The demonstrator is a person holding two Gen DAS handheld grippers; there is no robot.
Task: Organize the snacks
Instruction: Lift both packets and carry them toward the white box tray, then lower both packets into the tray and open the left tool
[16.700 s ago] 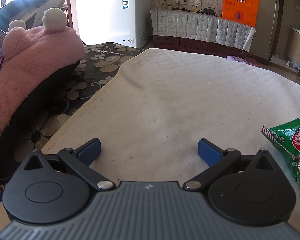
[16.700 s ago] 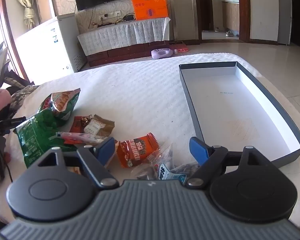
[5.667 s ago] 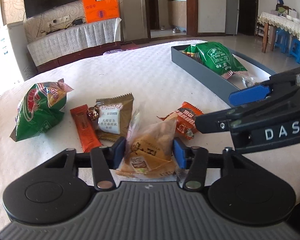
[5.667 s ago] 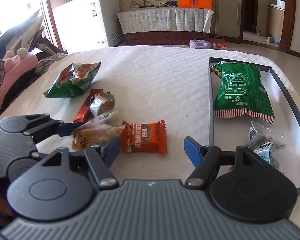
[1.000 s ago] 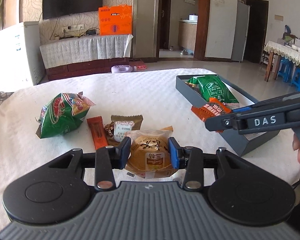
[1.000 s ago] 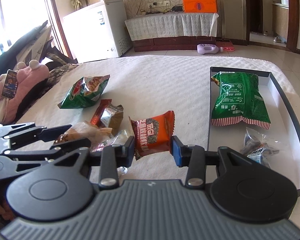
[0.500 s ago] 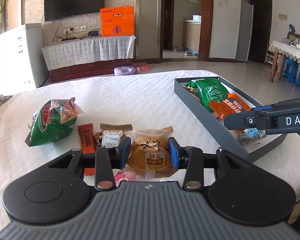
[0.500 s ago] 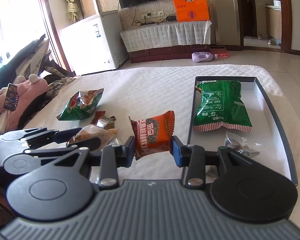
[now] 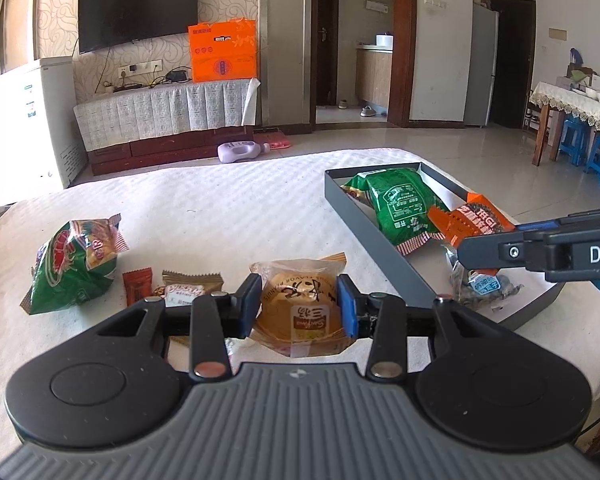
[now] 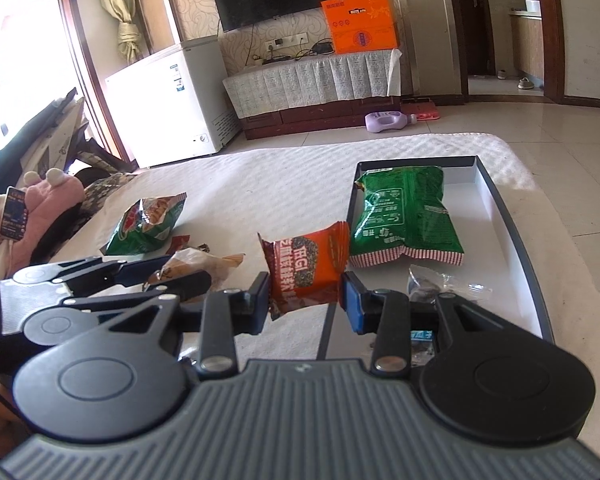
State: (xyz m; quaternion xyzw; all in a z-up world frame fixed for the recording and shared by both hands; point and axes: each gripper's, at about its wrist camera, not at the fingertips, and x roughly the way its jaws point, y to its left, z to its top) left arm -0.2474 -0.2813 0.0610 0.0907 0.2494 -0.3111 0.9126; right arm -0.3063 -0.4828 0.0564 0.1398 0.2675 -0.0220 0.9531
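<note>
The worktop (image 9: 228,208) under its white cloth carries the loose snacks on one side and the grey tray (image 10: 512,224) on the other. Since a second ago both grippers have travelled toward the tray: the right gripper (image 10: 304,304), which then hung over the cloth, now sits above the tray's near left wall. In the left view its load hangs over the tray's inside. That suggests the drop is close.

In the tray lie the green bag (image 10: 404,216) at the far end and a clear packet (image 10: 440,280) nearer.

The right fingers pinch the orange pack (image 10: 306,268) by its lower part, so most of it stands above and ahead of the pads, tilted.

The left gripper (image 9: 298,304) trails, over the cloth and left of the tray. Its fingers clamp the bun (image 9: 300,304) at both sides, the wrapper bulging forward between them.

Left on the cloth: a green chip bag (image 9: 74,264), a brown sachet (image 9: 192,284), and a red stick (image 9: 137,284).
</note>
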